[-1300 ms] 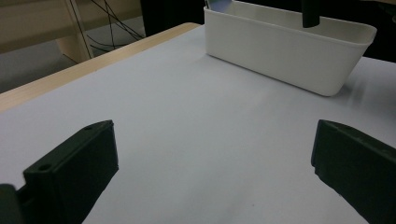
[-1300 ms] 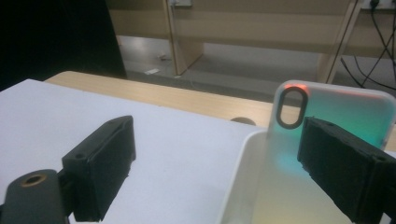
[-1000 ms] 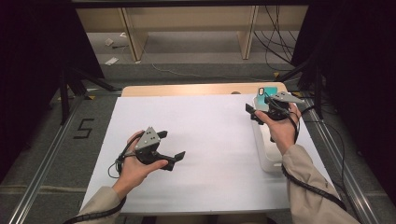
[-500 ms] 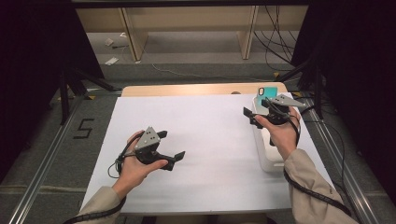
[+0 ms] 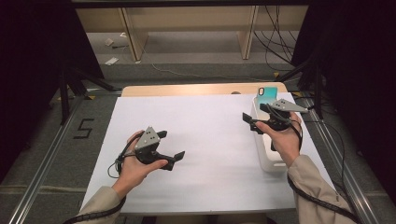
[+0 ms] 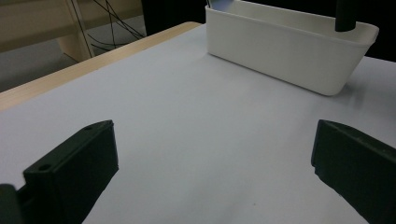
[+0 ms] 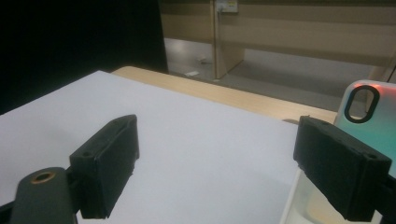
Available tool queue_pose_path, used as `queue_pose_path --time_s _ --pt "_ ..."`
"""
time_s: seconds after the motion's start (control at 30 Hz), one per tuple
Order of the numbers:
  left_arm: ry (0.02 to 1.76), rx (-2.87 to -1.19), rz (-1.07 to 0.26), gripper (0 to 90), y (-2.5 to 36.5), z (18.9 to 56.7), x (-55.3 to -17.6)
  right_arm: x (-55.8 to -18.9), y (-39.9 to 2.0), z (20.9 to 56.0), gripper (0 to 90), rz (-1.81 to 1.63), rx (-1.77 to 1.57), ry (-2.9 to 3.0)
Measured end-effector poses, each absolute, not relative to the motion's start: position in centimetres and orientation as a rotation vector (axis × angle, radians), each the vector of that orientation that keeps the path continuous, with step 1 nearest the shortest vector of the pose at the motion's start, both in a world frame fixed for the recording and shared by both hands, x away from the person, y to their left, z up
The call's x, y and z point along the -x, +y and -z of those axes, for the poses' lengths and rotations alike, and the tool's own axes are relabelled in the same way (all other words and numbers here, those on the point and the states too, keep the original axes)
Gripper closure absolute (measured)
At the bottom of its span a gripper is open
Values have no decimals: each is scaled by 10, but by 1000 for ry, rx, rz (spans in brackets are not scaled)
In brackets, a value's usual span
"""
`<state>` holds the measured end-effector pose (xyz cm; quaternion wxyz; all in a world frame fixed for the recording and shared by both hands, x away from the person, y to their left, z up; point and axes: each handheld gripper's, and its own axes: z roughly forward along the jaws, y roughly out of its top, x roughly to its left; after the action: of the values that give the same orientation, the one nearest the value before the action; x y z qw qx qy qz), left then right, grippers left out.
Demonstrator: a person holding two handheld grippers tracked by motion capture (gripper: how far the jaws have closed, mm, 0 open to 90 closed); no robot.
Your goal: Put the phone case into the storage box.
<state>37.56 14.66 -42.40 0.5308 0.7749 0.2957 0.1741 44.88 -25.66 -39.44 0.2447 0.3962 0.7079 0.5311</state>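
A white rectangular bin [image 5: 268, 161] sits at the right edge of the white mat [image 5: 210, 140]. A teal phone case [image 5: 265, 96] with an oval camera hole stands upright at the bin's far end. My right gripper [image 5: 255, 113] hovers open over the bin's left wall, just short of the case. In the right gripper view, the right gripper [image 7: 215, 140] holds nothing, and the phone case [image 7: 373, 126] rises behind its right jaw. My left gripper [image 5: 170, 145] rests open and empty over the mat's left half. The left gripper view has the left gripper [image 6: 212, 140] facing the bin [image 6: 289, 46].
A black upright piece [image 6: 346, 16] sticks up at the bin's far corner. A wooden table edge [image 5: 201, 88] runs behind the mat. Beyond it lie a grey floor, wooden shelf legs [image 5: 133, 35] and loose cables. Metal rails [image 5: 42, 168] flank the table.
My right hand has drifted a little toward the near side and left over the bin, jaws still apart. The left hand has stayed put.
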Motion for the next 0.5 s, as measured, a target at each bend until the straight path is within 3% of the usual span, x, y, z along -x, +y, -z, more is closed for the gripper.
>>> queue_pose_path --time_s 0.5 --pt "714 -1846 -413 0 147 424 -376 -430 -252 395 161 -1499 -1000 2009"
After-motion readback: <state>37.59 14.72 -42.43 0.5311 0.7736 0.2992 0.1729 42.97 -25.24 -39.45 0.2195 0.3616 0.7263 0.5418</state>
